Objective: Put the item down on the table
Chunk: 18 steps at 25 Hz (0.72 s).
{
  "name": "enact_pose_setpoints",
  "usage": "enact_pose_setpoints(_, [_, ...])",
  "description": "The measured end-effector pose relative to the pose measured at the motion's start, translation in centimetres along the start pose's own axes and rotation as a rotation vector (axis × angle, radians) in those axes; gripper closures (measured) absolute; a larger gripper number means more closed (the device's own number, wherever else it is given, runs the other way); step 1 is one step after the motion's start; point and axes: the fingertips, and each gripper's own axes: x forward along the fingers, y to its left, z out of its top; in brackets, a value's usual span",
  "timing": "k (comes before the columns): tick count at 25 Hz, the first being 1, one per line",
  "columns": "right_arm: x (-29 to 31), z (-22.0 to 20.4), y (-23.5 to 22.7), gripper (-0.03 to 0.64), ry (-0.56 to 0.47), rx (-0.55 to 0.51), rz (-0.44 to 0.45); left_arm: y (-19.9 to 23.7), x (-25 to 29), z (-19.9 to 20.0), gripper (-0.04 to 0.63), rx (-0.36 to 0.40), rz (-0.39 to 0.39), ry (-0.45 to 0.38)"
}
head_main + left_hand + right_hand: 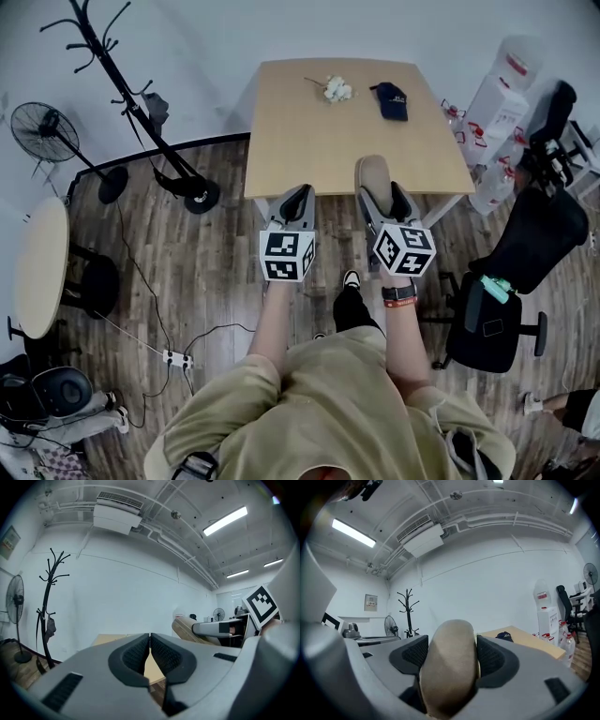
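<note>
The tan oblong item (449,667), its lower end hidden, is clamped between the wide-set jaws of the right gripper (382,199), held level over the table (300,131) at its six-o'clock edge. The left gripper (297,201) is level too, jaws together and empty.

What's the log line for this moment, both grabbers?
left gripper: shut, empty | right gripper: shut on tan item | tan item: held, not yet on table | dark cap: on table
</note>
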Motion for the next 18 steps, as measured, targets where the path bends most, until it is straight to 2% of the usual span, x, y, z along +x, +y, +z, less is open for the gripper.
enact_pose_setpoints(7, [8.4,-0.4,-2.5,0.281,0.019,-0.001,0.046,3.4,7.1,-0.7,0.563,0.002,0.027,0.006])
enact_pose_setpoints(18, [23.8,3.6,-9.5,0.281,0.029,0.02,0.104,8.5,22.6,1.9,0.564,0.005,0.075,0.022])
